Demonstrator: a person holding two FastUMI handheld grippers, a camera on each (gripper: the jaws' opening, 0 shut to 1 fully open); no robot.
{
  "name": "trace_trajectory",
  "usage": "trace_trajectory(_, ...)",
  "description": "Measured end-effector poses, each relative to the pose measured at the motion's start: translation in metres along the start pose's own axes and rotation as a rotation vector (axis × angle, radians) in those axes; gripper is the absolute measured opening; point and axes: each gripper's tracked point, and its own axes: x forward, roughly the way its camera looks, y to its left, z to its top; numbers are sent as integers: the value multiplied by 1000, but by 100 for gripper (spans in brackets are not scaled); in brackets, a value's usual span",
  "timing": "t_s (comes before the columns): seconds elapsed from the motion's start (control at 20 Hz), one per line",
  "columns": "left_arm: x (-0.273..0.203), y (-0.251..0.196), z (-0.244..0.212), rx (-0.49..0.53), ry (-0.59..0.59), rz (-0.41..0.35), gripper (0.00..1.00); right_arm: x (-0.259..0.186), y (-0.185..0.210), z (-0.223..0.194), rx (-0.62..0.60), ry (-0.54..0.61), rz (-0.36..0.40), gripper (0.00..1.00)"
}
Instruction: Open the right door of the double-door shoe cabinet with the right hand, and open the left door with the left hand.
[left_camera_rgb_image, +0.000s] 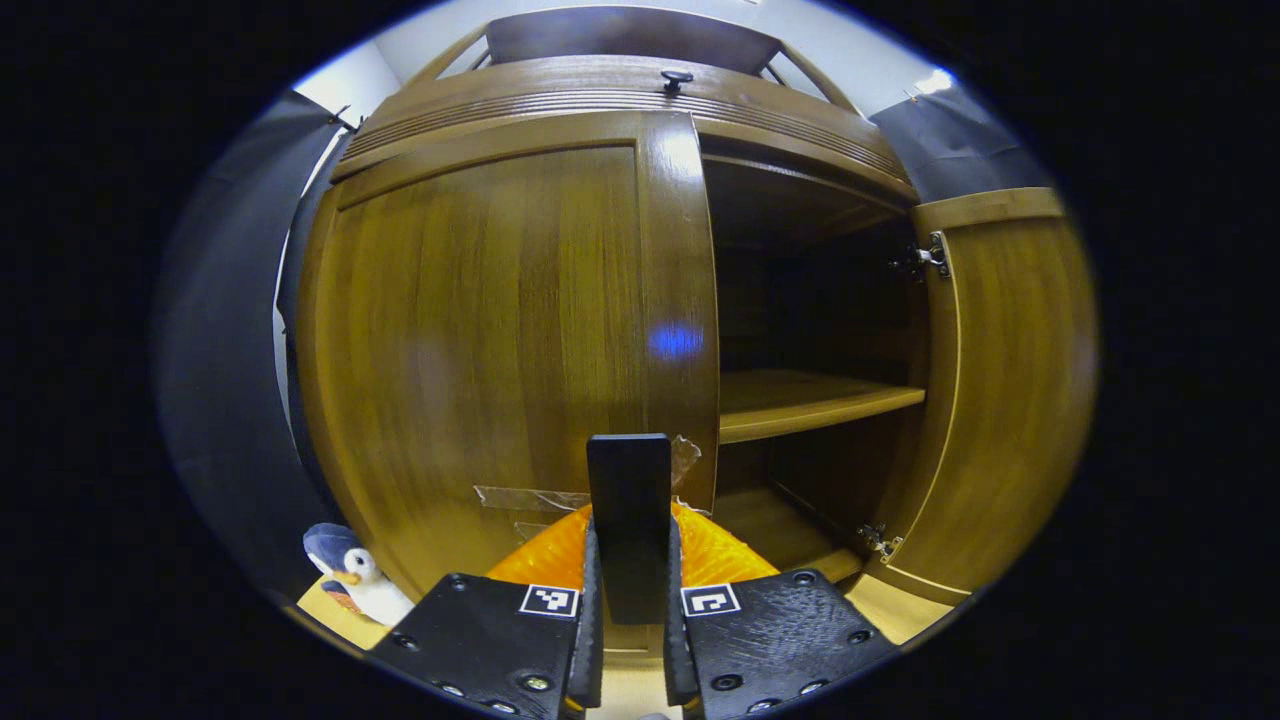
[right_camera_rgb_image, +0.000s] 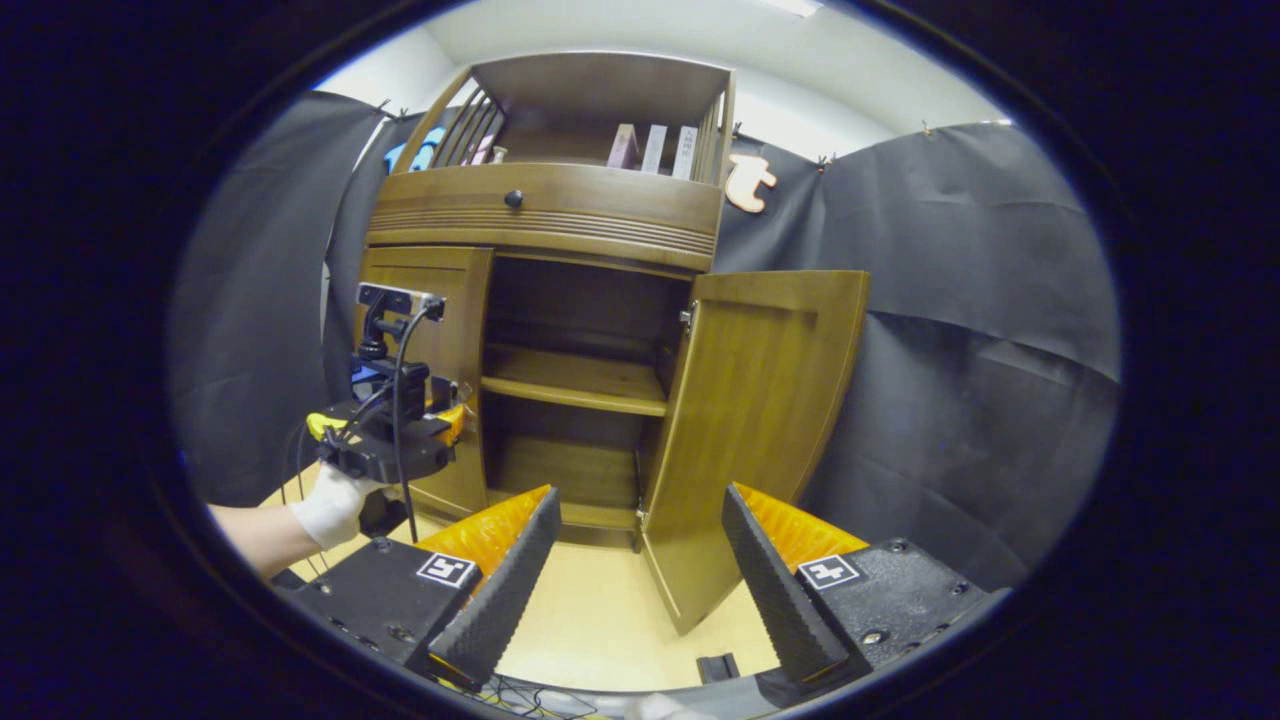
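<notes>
While my right gripper (right_camera_rgb_image: 635, 560) hangs open before the swung-out right door (right_camera_rgb_image: 755, 420), my left gripper (left_camera_rgb_image: 630, 545) pinches a dark handle tab on the closed, stiff, hinged left door (left_camera_rgb_image: 500, 340).

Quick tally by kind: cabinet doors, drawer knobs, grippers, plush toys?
Brown wooden cabinet doors: 2, the shut left door and the swung-open right door
Round black drawer knob: 1
Black and orange two-finger grippers: 2, the left gripper and the right gripper
Blue and white penguin plush toy: 1
Total: 6
</notes>
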Motion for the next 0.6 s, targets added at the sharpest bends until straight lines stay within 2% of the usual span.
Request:
trace_trajectory(0.2, -26, 4, -1, -1, -16, -18, 23, -11, 2, -5, 2, 1, 17, 100)
trace_trajectory(0.45, -58, 11, -3, -26, -36, -101, 23, -26, 3, -10, -1, 8, 46, 100)
trace_trajectory(0.6, -77, 22, -6, -4, -33, -88, 23, -31, -3, -9, 10, -1, 38, 100)
